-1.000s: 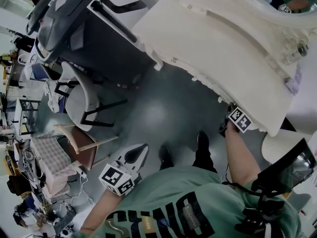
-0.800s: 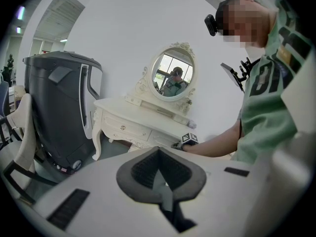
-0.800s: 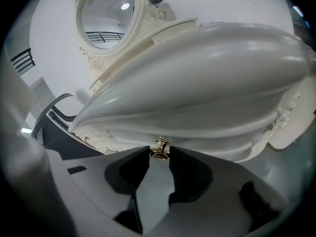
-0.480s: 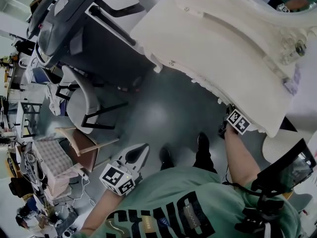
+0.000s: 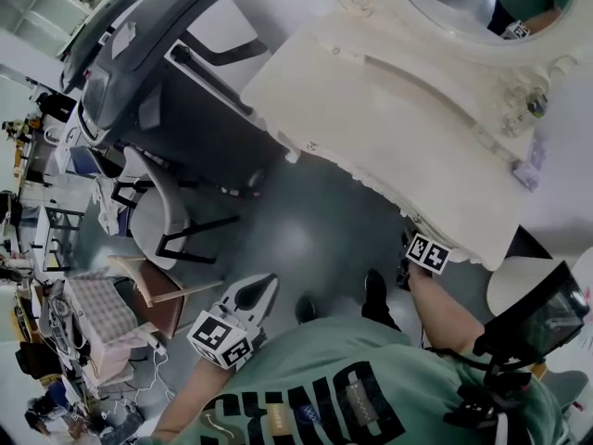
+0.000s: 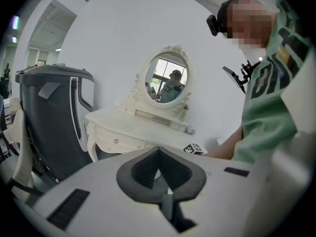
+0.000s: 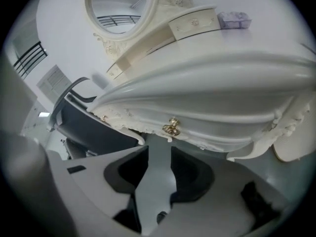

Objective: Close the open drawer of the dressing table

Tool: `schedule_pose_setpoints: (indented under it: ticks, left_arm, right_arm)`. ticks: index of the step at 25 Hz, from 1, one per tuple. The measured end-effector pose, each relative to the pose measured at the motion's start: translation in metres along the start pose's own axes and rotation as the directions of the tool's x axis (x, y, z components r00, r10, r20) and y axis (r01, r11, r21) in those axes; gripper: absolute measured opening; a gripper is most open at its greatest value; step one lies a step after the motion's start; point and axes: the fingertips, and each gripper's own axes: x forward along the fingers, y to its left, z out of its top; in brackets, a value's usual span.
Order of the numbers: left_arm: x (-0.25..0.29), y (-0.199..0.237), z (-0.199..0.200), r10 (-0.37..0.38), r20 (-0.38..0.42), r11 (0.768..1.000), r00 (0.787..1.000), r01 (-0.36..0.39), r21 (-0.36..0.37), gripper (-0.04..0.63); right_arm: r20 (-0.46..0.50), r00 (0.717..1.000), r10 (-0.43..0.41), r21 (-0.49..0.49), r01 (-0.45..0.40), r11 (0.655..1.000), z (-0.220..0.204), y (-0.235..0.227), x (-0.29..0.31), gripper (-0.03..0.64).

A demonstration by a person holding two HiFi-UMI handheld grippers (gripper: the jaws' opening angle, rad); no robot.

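Note:
The cream dressing table [image 5: 398,109] with its oval mirror [image 5: 463,7] stands ahead of me. My right gripper [image 5: 419,251] is just off the table's front edge near the right corner. In the right gripper view a drawer front with a brass knob [image 7: 171,127] sits in line with the carved apron, just beyond my right gripper [image 7: 159,154]. Its jaws are opening, with nothing between them. My left gripper [image 5: 259,290] hangs low at my left, far from the table. In its own view the left gripper [image 6: 158,151] has its pads meeting on nothing, and the table front [image 6: 118,142] lies well ahead.
A big dark grey machine [image 5: 139,72] stands left of the table. A white chair [image 5: 157,202] and a wooden chair [image 5: 153,281] are on the grey floor at left. A small purple box [image 5: 526,170] lies on the tabletop. A round white stool [image 5: 519,286] sits at right.
The head view has tilted, so more of the mirror shows. The right gripper has drawn back a little from the table's front edge. The left gripper keeps its place in the picture.

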Motion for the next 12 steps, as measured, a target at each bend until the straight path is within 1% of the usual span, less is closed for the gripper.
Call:
schedule_pose_setpoints:
  ticks: [3,5,6,8,10,12]
  left_arm:
    - [0.013,-0.013,0.016,-0.010,0.026,1.000,1.000,0.010,0.027,-0.002]
    - [0.022,-0.023,0.029,-0.019,0.048,0.999,0.999,0.017,0.041,-0.002]
    - [0.027,-0.029,0.035,-0.023,0.059,0.999,0.998,0.020,0.045,-0.002]
    - [0.035,-0.039,0.047,-0.029,0.074,0.998,0.997,0.025,0.063,-0.002]
    - [0.044,-0.048,0.061,-0.034,0.090,0.996,0.995,0.027,0.086,-0.002]
    - [0.052,-0.055,0.075,-0.040,0.112,0.994,0.993,0.028,0.103,-0.002]
  right_arm:
    - [-0.062,0.994,0.091,-0.078,-0.096,0.992,-0.006,0.022,-0.015,0.144]
    - [-0.090,0.981,0.174,-0.083,-0.181,0.980,-0.002,0.038,-0.029,0.144]
    - [-0.102,0.969,0.224,-0.076,-0.232,0.970,0.002,0.047,-0.037,0.144]
    - [-0.119,0.937,0.327,-0.074,-0.337,0.939,0.014,0.067,-0.055,0.138]
    - [-0.124,0.904,0.410,-0.107,-0.423,0.900,0.031,0.085,-0.075,0.130]
    - [-0.120,0.872,0.474,-0.152,-0.488,0.859,0.052,0.100,-0.095,0.123]
